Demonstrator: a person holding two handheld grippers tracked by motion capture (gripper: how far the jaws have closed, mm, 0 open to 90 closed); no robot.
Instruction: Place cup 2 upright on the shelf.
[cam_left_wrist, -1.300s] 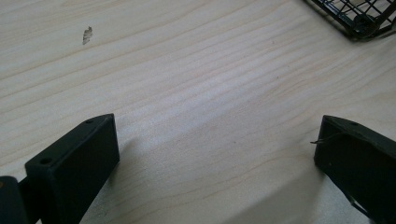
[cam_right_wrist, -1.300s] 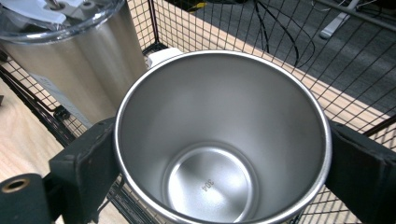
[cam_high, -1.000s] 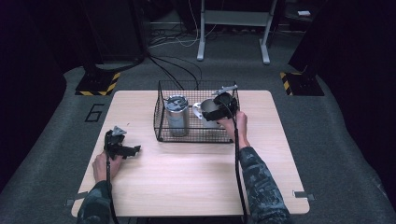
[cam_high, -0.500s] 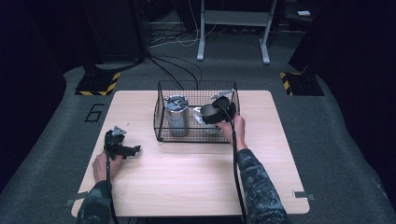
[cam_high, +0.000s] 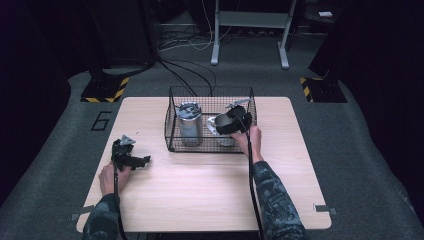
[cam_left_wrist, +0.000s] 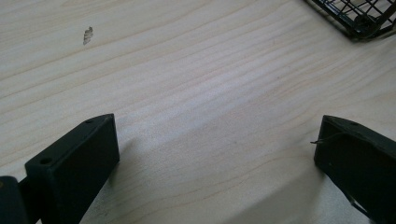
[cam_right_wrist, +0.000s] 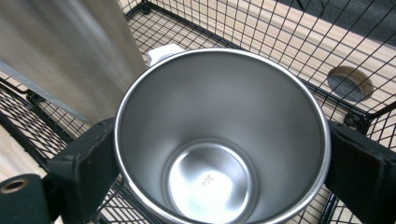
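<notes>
Inside wire basket (cam_high: 172, 122): canister (cam_high: 189, 124), apparently empty steel cup (cam_right_wrist: 219, 140), gripper-clamped.

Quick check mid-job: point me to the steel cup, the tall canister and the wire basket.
steel cup (cam_right_wrist: 219, 154), right gripper view, on its inner wall.
tall canister (cam_high: 189, 125), high view, on its brushed side.
wire basket (cam_high: 210, 89), high view, on its far rim.
</notes>
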